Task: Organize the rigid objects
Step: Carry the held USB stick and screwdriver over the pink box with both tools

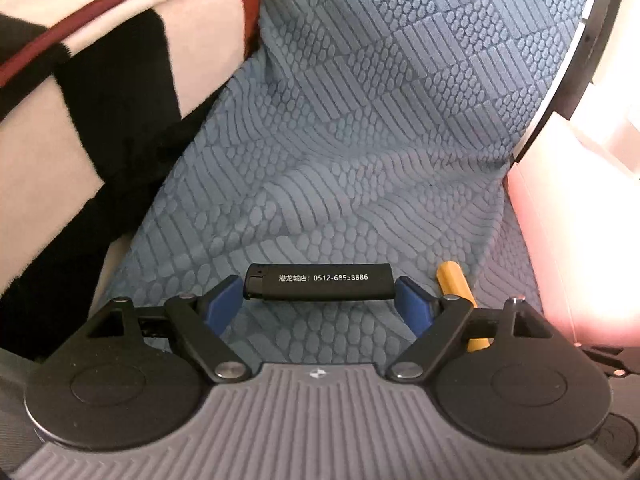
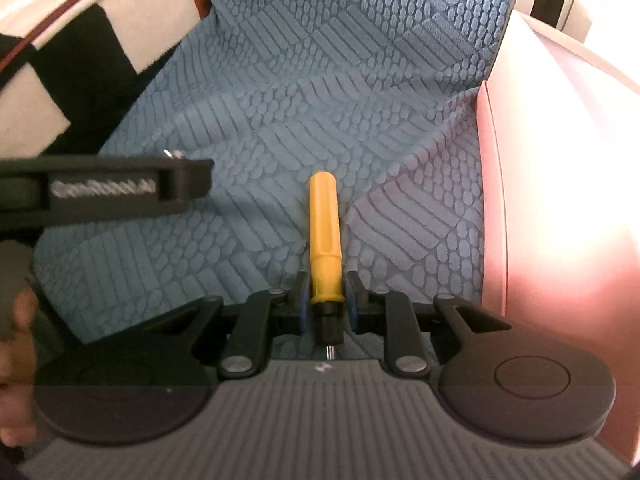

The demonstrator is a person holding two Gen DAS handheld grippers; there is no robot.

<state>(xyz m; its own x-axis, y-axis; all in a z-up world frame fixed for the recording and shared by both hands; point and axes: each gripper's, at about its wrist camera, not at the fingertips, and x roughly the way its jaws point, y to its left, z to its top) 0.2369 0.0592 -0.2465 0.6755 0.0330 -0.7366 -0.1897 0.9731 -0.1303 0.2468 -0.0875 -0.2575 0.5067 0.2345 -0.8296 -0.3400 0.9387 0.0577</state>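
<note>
Holding: your left gripper point(image 1: 320, 292) clamps the lighter point(image 1: 318, 281) end to end.
Right gripper point(image 2: 325, 300): shut on the screwdriver point(image 2: 325, 240).
Handling: both light, stiff, slick; grip mid-body.

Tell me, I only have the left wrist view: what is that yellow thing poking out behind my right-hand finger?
Observer: A yellow-handled screwdriver, lying lengthwise between the right gripper's fingers.
Operator: Is the right gripper gripping it?
Observer: Its blue pads sit close on both sides of the handle's lower end; firm contact I cannot confirm.
Operator: Which way does the tool point?
Observer: The handle points away from the camera; the black collar and metal shaft run back toward the gripper body.
Operator: Anything near it?
Observer: A pink box stands to its right on the blue cloth.
</note>
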